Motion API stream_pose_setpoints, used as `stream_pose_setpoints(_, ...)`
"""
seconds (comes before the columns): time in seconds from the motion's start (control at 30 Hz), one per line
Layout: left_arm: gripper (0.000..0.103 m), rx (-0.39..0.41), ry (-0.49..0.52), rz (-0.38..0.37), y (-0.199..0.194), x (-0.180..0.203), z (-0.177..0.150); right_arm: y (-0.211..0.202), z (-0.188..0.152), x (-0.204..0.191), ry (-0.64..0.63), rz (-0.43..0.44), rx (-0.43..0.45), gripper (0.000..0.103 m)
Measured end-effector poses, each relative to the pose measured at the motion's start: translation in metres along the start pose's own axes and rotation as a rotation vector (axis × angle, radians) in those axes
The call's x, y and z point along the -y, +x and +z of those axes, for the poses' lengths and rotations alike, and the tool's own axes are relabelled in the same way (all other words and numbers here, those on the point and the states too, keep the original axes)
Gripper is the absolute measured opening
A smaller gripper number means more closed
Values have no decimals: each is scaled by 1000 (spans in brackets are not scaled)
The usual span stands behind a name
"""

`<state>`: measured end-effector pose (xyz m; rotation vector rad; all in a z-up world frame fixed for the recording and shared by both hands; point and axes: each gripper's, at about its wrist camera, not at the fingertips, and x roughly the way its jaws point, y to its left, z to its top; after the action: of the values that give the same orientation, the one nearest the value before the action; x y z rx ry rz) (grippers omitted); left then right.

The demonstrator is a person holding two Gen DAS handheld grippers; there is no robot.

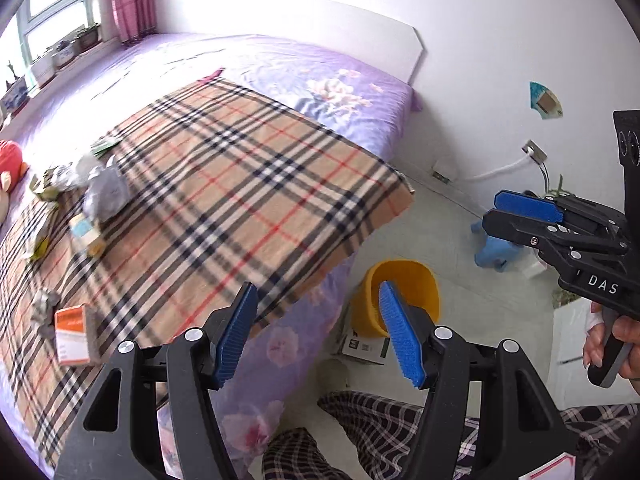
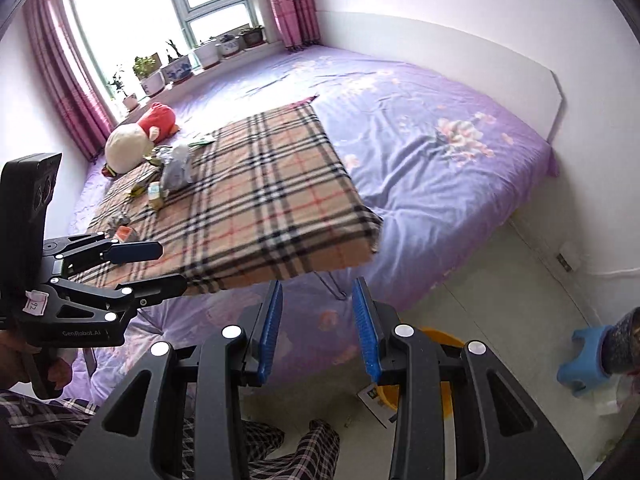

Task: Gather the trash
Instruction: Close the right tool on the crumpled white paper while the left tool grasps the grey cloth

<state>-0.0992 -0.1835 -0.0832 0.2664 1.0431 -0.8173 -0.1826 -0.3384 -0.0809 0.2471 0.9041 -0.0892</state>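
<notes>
Trash lies on a plaid blanket [image 1: 224,184] on the bed: an orange and white box [image 1: 74,336], a crumpled grey paper [image 1: 44,306], a small carton [image 1: 88,234], a crumpled grey bag [image 1: 106,192] and green wrappers [image 1: 46,186]. A yellow bin [image 1: 404,296] stands on the floor beside the bed. My left gripper [image 1: 318,294] is open and empty, above the bed edge and the bin. My right gripper [image 2: 318,292] is open and empty above the bed's near edge; it also shows in the left wrist view [image 1: 490,208]. The trash also shows in the right wrist view [image 2: 160,184].
A plush toy [image 2: 136,140] lies at the bed's far left. Potted plants [image 2: 176,66] line the windowsill. A blue stool [image 1: 494,246] and a wall cable [image 1: 504,168] are right of the bin. A box [image 1: 366,346] lies by the bin. The person's plaid-clad legs [image 1: 360,432] are below.
</notes>
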Motion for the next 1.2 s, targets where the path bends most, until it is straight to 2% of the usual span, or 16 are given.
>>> stream_pose_setpoints(0.37,64,85,-255,119,-59,-87,-53,9,22,-66,-147,130,-3,38)
stream_pose_setpoints(0.43,64,98,-293,144,-66,-99,-60,13,24,-75,-163,149,-6,44)
stream_pose_setpoints(0.6,70,119,-392,205,-81,-128,-77,21,30,-97,-208,190,-10,51)
stream_pose_setpoints(0.87,71,116,-485,279,-82,-186,-85,45,49,-126,-219,220,-19,57)
stream_pose_setpoints(1.2,71,71,-529,295,-50,-247,-72,105,88,-163,-230,218,-42,60)
